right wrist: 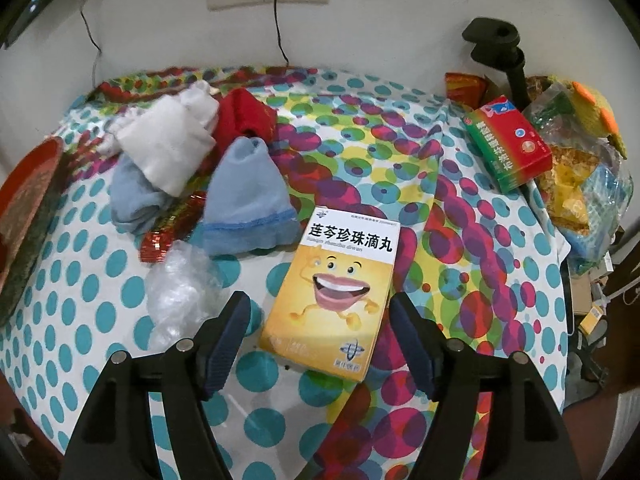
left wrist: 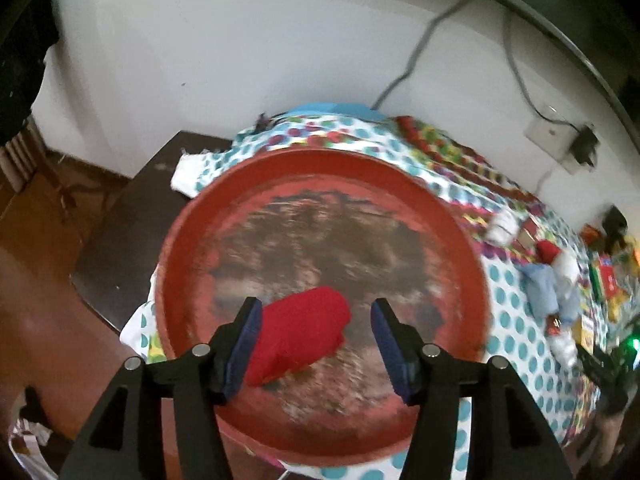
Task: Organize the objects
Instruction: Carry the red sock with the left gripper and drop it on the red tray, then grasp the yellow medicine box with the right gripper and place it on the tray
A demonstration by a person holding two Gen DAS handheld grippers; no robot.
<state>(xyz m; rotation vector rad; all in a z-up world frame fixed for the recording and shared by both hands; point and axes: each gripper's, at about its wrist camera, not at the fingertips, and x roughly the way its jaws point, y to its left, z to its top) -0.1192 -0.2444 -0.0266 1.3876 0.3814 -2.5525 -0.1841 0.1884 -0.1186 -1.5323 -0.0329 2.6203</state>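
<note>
Left gripper [left wrist: 316, 344] open above red cloth [left wrist: 300, 336] in red tray [left wrist: 192, 240].

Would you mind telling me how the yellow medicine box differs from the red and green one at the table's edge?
The yellow box lies flat on the tablecloth, near the camera; the red and green box sits tilted against the clutter farther right. The yellow box shows a cartoon smiling face under black characters; the red and green box has no face. Both are rectangular printed cartons.
</note>
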